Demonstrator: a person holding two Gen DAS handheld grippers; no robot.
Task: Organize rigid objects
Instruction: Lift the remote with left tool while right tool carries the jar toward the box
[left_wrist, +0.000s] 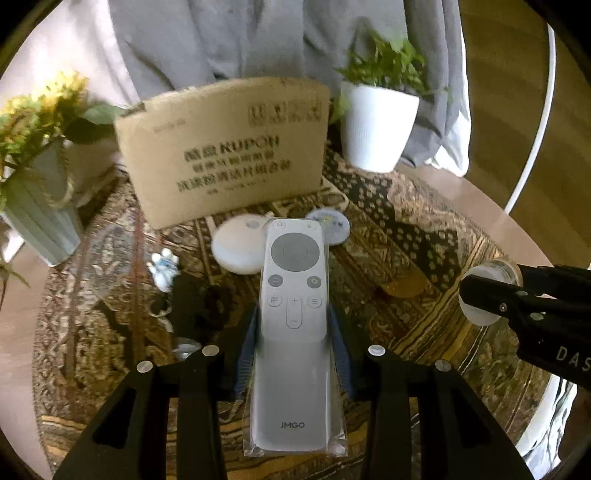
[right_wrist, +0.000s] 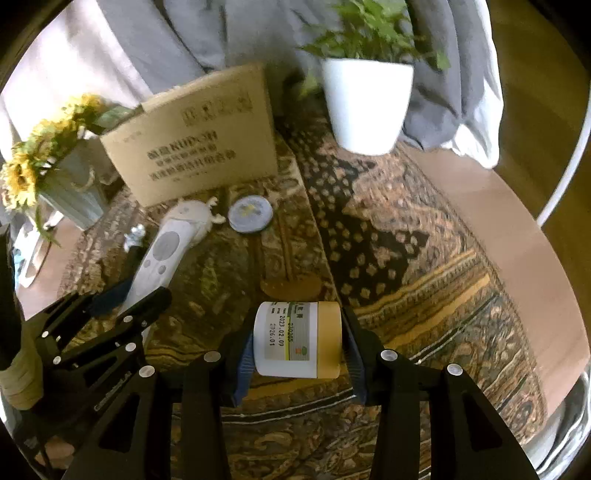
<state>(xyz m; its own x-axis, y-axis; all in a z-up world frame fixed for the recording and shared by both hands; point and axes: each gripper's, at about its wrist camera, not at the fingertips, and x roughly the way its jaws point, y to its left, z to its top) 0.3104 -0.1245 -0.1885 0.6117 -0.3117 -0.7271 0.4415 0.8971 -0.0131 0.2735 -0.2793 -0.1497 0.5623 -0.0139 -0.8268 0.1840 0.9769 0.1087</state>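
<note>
My left gripper (left_wrist: 293, 328) is shut on a grey JMGO remote control (left_wrist: 293, 314) in a clear sleeve, held above the patterned cloth; the remote also shows in the right wrist view (right_wrist: 159, 262). My right gripper (right_wrist: 297, 339) is shut on a white jar with a tan lid (right_wrist: 295, 339), held sideways above the cloth; the jar's base shows in the left wrist view (left_wrist: 484, 291). A cardboard box (left_wrist: 225, 147) stands at the back. In front of it lie a white round object (left_wrist: 236, 243), a blue-grey round tin (right_wrist: 250, 213) and a small white figurine keychain (left_wrist: 164, 267).
A white plant pot (left_wrist: 376, 125) stands at the back right, and a pale ribbed vase with yellow flowers (left_wrist: 40, 206) at the left. Grey fabric (left_wrist: 221, 37) hangs behind. The patterned cloth (left_wrist: 406, 229) covers a round table whose bare rim (right_wrist: 517, 221) shows at right.
</note>
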